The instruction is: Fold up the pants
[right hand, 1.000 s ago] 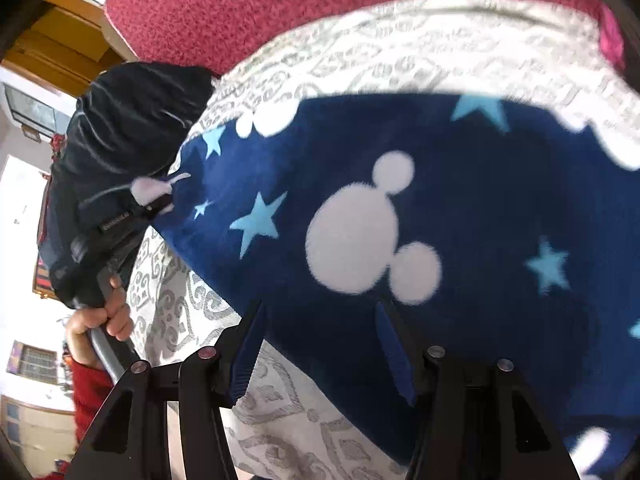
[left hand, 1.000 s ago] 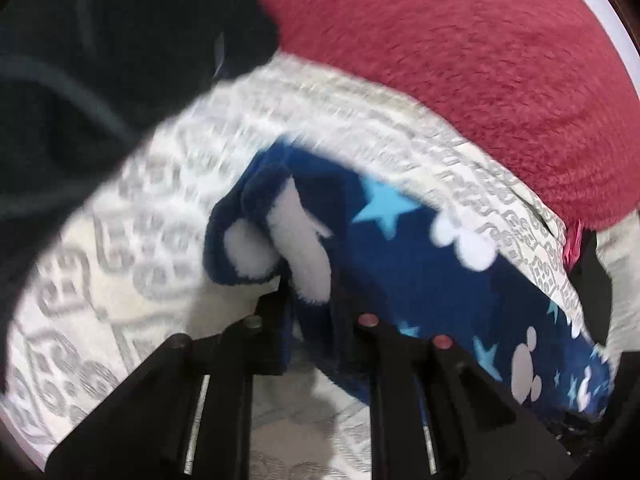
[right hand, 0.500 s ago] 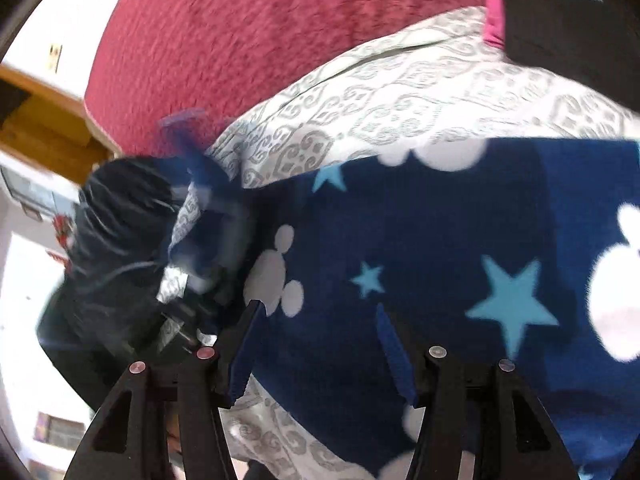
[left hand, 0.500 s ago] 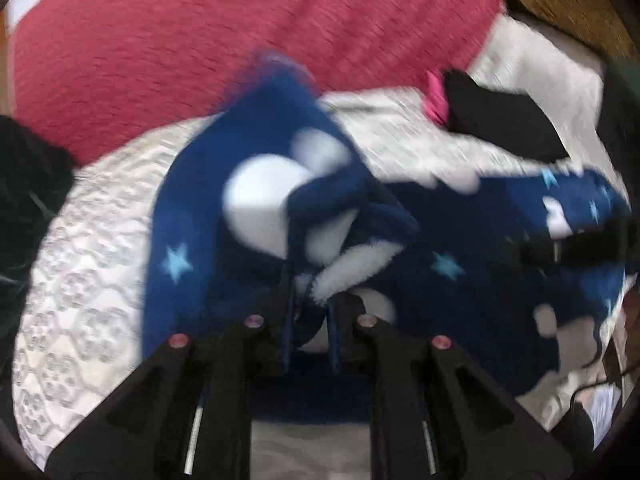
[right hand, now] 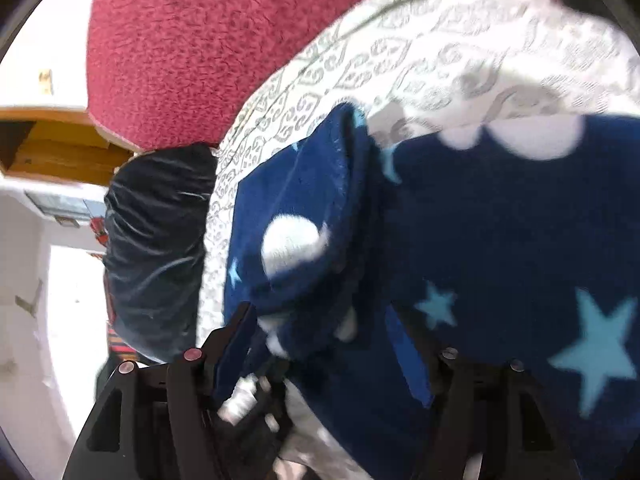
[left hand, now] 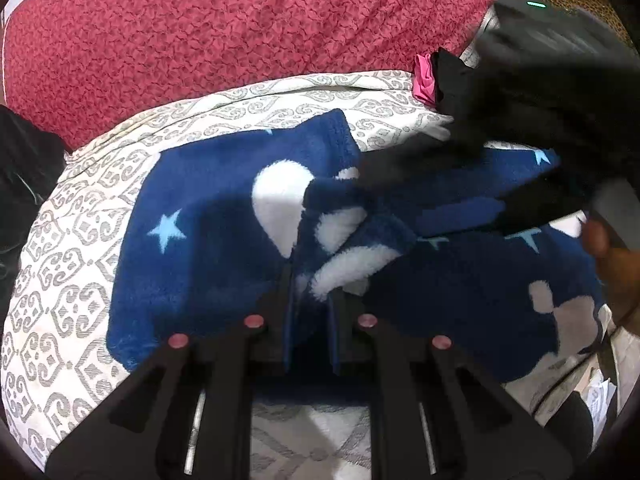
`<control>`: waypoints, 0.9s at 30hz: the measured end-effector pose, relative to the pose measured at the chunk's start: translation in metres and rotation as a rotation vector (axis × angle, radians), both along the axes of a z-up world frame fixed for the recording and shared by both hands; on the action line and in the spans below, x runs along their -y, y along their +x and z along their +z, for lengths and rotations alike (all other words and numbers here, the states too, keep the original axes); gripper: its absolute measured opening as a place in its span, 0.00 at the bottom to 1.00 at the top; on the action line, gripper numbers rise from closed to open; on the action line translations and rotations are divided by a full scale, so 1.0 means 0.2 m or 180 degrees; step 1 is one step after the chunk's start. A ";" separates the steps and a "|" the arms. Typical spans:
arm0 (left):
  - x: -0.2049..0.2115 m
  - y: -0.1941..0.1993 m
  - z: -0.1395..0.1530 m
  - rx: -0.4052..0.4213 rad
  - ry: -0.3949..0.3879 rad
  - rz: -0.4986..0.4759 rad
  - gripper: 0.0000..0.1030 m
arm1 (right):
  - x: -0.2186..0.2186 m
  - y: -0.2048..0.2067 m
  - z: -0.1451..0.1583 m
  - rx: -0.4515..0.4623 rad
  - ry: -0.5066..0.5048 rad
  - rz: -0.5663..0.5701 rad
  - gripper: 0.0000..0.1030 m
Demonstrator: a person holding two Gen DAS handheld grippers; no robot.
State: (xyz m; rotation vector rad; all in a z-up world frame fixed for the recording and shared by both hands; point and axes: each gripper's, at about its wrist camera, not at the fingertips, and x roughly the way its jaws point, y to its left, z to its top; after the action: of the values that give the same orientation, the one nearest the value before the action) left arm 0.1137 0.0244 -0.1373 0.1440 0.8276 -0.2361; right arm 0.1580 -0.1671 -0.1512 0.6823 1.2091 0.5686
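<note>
My left gripper [left hand: 310,300] pinches a bunched fold of the navy fleece pants with white mouse heads and light-blue stars [left hand: 208,248]; a second ago that fold hung lifted, now it is carried over onto the pants lying on the white bedspread with grey scrollwork [left hand: 68,280]. My right gripper [right hand: 320,340] stands spread over them. Far behind lies a red textured blanket [left hand: 240,20]. I read no lettering.

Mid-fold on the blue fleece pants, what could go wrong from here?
1. The left tool pinches only a bunched corner of the pants; the fleece could slip out.
2. The right tool is open with fabric draped between its fingers; it may snag.
3. The folded layer looks skewed on the patterned sheet, so the edges may misalign.
</note>
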 end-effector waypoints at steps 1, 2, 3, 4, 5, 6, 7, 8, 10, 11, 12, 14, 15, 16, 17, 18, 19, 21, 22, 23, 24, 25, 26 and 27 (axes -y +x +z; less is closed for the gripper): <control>0.00 -0.01 0.00 0.0057 0.0009 0.0001 0.15 | -0.01 0.01 -0.01 -0.0070 0.0065 -0.0021 0.68; 0.01 -0.02 0.00 0.0072 0.0027 -0.0011 0.15 | -0.02 0.03 -0.02 -0.0150 0.0142 -0.0054 0.68; 0.01 -0.03 0.00 0.0074 0.0044 -0.0019 0.15 | -0.04 0.06 -0.03 -0.0234 0.0227 -0.0096 0.69; 0.01 -0.04 0.00 0.0072 0.0055 -0.0026 0.15 | -0.06 0.08 -0.04 -0.0260 0.0257 -0.0108 0.69; 0.01 -0.05 -0.01 0.0072 0.0058 -0.0031 0.15 | -0.07 0.10 -0.03 -0.0272 0.0260 -0.0110 0.69; 0.01 -0.05 0.00 0.0073 0.0046 -0.0031 0.15 | -0.10 0.11 -0.03 -0.0279 0.0207 -0.0112 0.70; 0.01 -0.06 0.00 0.0074 0.0023 -0.0033 0.15 | -0.12 0.12 -0.03 -0.0295 0.0123 -0.0120 0.71; 0.00 -0.06 0.01 0.0078 -0.0004 -0.0036 0.15 | -0.14 0.13 -0.03 -0.0304 0.0071 -0.0118 0.71; 0.00 -0.07 0.02 0.0097 -0.0052 -0.0035 0.15 | -0.17 0.14 -0.03 -0.0298 -0.0045 -0.0081 0.70; 0.00 -0.07 0.03 0.0099 -0.0074 -0.0052 0.15 | -0.18 0.14 -0.03 -0.0281 -0.0108 -0.0077 0.62; 0.00 -0.08 0.04 0.0104 -0.0095 -0.0076 0.15 | -0.19 0.14 -0.02 -0.0231 -0.0208 -0.0077 0.33; 0.02 -0.09 0.04 0.0104 -0.0103 -0.0113 0.15 | -0.20 0.14 0.01 -0.0097 -0.0476 -0.0058 0.13; 0.03 -0.09 0.05 0.0115 -0.0084 -0.0115 0.15 | -0.20 0.13 0.02 -0.0062 -0.0497 -0.0072 0.13; 0.03 -0.09 0.05 0.0138 -0.0077 -0.0115 0.15 | -0.20 0.12 0.05 0.0007 -0.0543 -0.0066 0.13; 0.04 -0.10 0.05 0.0146 -0.0079 -0.0121 0.15 | -0.20 0.09 0.08 0.0111 -0.0613 -0.0061 0.12; 0.04 -0.09 0.06 0.0161 -0.0086 -0.0127 0.15 | -0.20 0.08 0.11 0.0186 -0.0659 -0.0060 0.12; 0.03 -0.09 0.06 0.0178 -0.0085 -0.0125 0.15 | -0.20 0.06 0.14 0.0261 -0.0696 -0.0059 0.12; 0.03 -0.11 0.09 0.0233 -0.0084 -0.0121 0.18 | -0.20 0.04 0.19 0.0357 -0.0715 -0.0038 0.13; 0.03 -0.12 0.10 0.0244 -0.0089 -0.0141 0.27 | -0.20 0.04 0.20 0.0381 -0.0713 -0.0027 0.12; 0.02 -0.13 0.11 0.0256 -0.0095 -0.0172 0.35 | -0.20 0.03 0.22 0.0397 -0.0707 -0.0017 0.12; 0.02 -0.14 0.11 0.0296 -0.0091 -0.0218 0.57 | -0.19 0.03 0.22 0.0409 -0.0701 -0.0008 0.12; 0.03 -0.16 0.12 0.0372 -0.0061 -0.0234 0.72 | -0.19 0.03 0.23 0.0427 -0.0703 0.0000 0.13; 0.03 -0.18 0.12 0.0481 -0.0009 -0.0254 0.74 | -0.19 0.03 0.24 0.0440 -0.0706 0.0002 0.13; 0.04 -0.19 0.11 0.0530 0.0054 -0.0272 0.74 | -0.18 0.02 0.25 0.0457 -0.0703 0.0012 0.13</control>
State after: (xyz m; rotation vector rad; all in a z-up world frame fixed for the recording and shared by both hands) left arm 0.0766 0.0165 -0.1155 0.2125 0.6589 -0.2936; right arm 0.1623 -0.1314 -0.1015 0.4449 1.1189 0.4704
